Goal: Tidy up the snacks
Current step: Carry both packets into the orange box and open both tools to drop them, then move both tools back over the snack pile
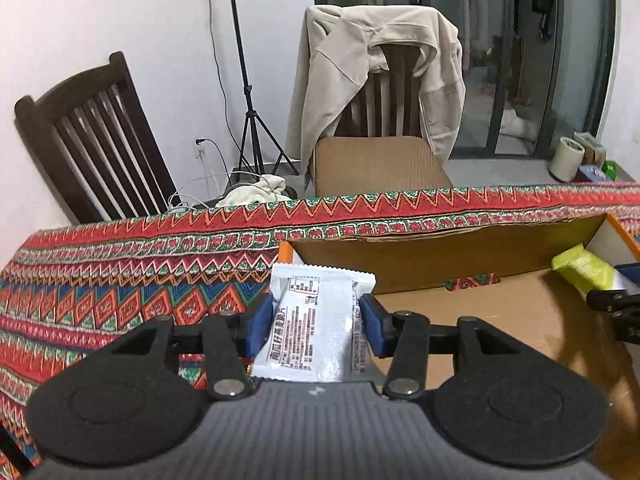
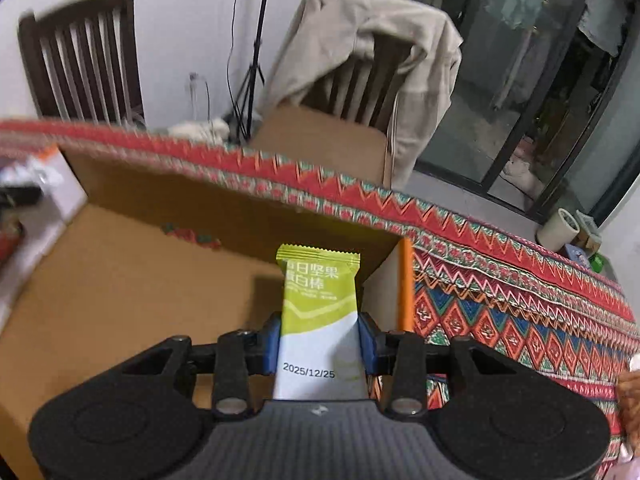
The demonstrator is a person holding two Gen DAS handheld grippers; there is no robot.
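Observation:
My left gripper [image 1: 318, 322] is shut on a white snack packet [image 1: 316, 328] with printed text, held above the left edge of an open cardboard box [image 1: 460, 256]. My right gripper [image 2: 320, 340] is shut on a green and white nut bar [image 2: 318, 312], held over the box [image 2: 132, 272] near its right wall. The green bar [image 1: 586, 272] and part of the right gripper also show at the right edge of the left wrist view, above the box floor.
The box lies on a table with a red patterned cloth [image 1: 120, 280]. Two dark wooden chairs [image 1: 92, 140] stand beyond the far edge, one draped with a beige jacket [image 1: 376, 80]. A tripod [image 1: 248, 100] stands by the wall. A white cup [image 2: 558, 230] sits at the far right.

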